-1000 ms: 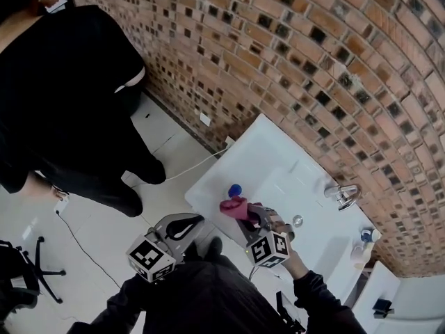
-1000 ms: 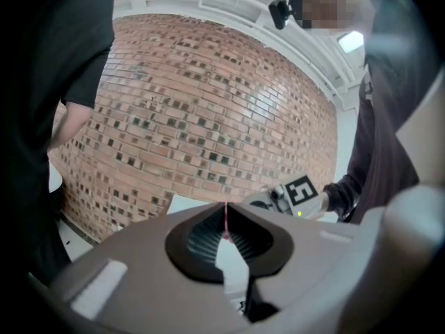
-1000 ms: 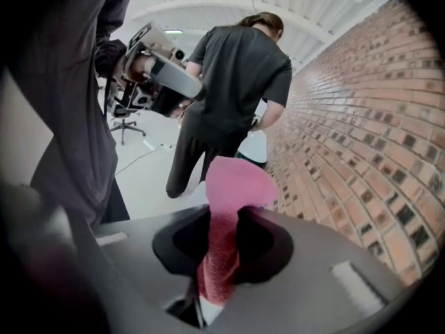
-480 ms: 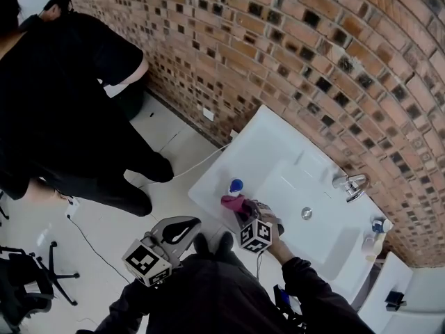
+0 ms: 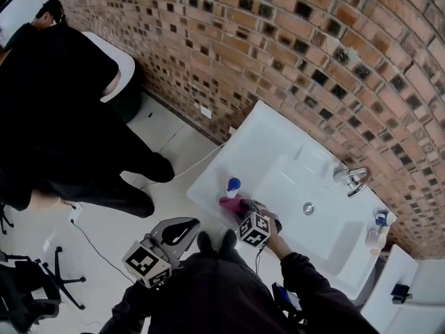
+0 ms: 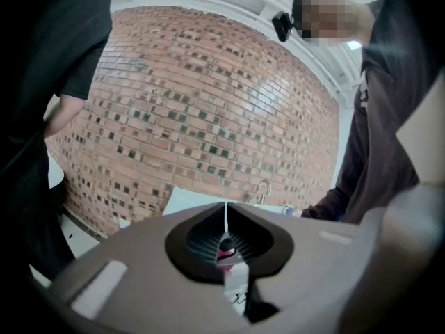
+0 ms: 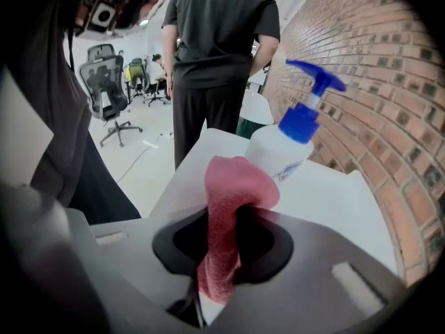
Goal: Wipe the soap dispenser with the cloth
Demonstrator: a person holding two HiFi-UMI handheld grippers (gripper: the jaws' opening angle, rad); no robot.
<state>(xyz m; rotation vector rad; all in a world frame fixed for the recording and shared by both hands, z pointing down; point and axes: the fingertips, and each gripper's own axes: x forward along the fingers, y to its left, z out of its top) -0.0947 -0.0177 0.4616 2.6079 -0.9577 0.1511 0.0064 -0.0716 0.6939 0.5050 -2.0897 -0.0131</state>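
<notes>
Lowered since the earlier frame, the right gripper [image 5: 238, 207] now sits closer to the washbasin [image 5: 299, 160]. The left gripper [image 5: 186, 225] has kept its place, off the near side of the basin and over the floor.

**Right gripper.** The jaws are clamped on a pink terry cloth [image 7: 231, 195]. The cloth runs up between the fingers and folds over into a rounded bulge just past the fingertips.

**Soap dispenser.** The soap dispenser [image 7: 286, 143] is a white bottle with a blue pump head. It stands upright on the basin's flat left rim, directly ahead of the right fingertips and slightly to their right. In the right gripper view the cloth bulge overlaps the bottle's lower body. In the head view the cloth lies just beside the bottle's base. Whether cloth and bottle actually touch cannot be told.

**Left gripper.** The fingers are closed together with nothing held between them, leaving only a thin slit. The tips point towards the basin, well apart from the dispenser.

**Surroundings.**
- A chrome tap [image 5: 353, 178] stands beyond the right fingertips, across the bowl at the brick wall [image 5: 278, 54].
- A small blue-capped bottle [image 5: 379, 227] stands at the basin's far right end.
- A person in dark clothes [image 7: 217, 54] stands past the dispenser, back turned.
- Office chairs [image 7: 106, 82] stand further off.
</notes>
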